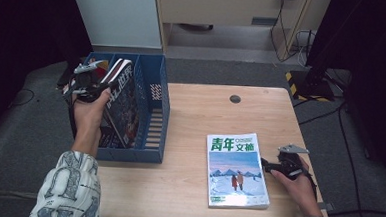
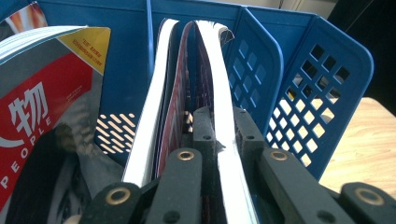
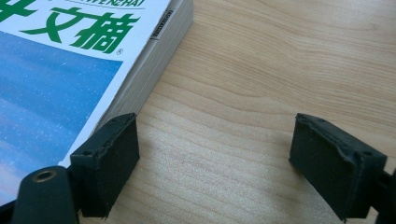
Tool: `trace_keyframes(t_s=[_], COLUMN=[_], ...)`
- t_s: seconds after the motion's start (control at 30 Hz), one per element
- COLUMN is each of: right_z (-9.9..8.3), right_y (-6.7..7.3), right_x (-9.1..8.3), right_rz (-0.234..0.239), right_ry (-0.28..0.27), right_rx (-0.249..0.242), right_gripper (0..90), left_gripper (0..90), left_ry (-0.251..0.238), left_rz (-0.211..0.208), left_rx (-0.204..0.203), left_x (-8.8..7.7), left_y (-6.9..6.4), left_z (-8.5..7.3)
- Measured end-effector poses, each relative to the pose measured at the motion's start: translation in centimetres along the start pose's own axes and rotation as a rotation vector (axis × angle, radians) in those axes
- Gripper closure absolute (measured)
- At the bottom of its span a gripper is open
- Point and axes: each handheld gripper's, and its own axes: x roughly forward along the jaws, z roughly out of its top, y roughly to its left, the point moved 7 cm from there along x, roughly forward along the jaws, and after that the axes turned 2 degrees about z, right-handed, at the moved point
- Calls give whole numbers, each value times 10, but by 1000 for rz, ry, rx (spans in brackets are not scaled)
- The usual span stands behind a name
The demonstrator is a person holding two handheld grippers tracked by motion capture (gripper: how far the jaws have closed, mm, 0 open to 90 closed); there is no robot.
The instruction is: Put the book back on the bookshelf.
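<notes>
High view: a blue file rack with open-lattice dividers stands at the left edge of the wooden worktop, in the left half of the frame. The left gripper, held in a hand with a patterned sleeve, sits above the rack's left part with its jaws clenched on a dark-covered magazine that stands tilted inside one of the rack's compartments. Left gripper view shows the grip closely: the two black jaws press on a sheaf of that magazine's pages, white page edges running up the centre of the frame between them, with the rack's blue dividers to the right. A second magazine with a red cover leans at the left of that frame, in the neighbouring space of the rack.

Lower right of the high view holds a thick book with a snowy blue cover and green characters, lying flat on the worktop, well apart from the rack. The right gripper rests just beside the book's right edge. Right gripper view shows its jaws released and standing wide, bare wood between them, the left jaw just beside the book's edge; I cannot tell whether it touches.
</notes>
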Motion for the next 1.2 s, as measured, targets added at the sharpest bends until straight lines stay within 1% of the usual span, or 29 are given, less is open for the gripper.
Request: trace_keyframes(t_s=[0.07, 0.27, 0.4, 0.67, 0.8, 0.83, 0.93, 1.0, 1.2], right_z=[0, 0, 0, 0, 0, 0, 0, 0, 0], right_y=[0, 0, 0, 1, 1, 1, 1, 1, 1], right_x=[0, 0, 0, 0, 0, 0, 0, 0, 0], right_rz=[0, 1, 1, 0, -1, -2, -3, -3, -4], right_ry=[0, 3, 3, 1, -1, -2, -3, -2, -2], right_rx=[0, 0, 0, 0, 0, -1, -3, 0, 4], right_gripper=[159, 159, 158, 158, 158, 158, 158, 158, 156], left_gripper=[817, 798, 762, 733, 709, 697, 683, 680, 640], left_ry=[9, 1, -19, -32, -50, -63, -81, -88, -99], left_rz=[14, 40, 32, 22, 21, 16, 4, -4, -36], left_rx=[18, 23, 10, 6, 12, 11, 6, 15, 37], left_x=[0, 1, -1, -4, -9, -11, -16, -18, -20], left_y=[-1, -1, 0, 1, 1, 1, 1, -1, -11], left_z=[0, -1, 0, 0, 5, 7, 15, 18, 19])
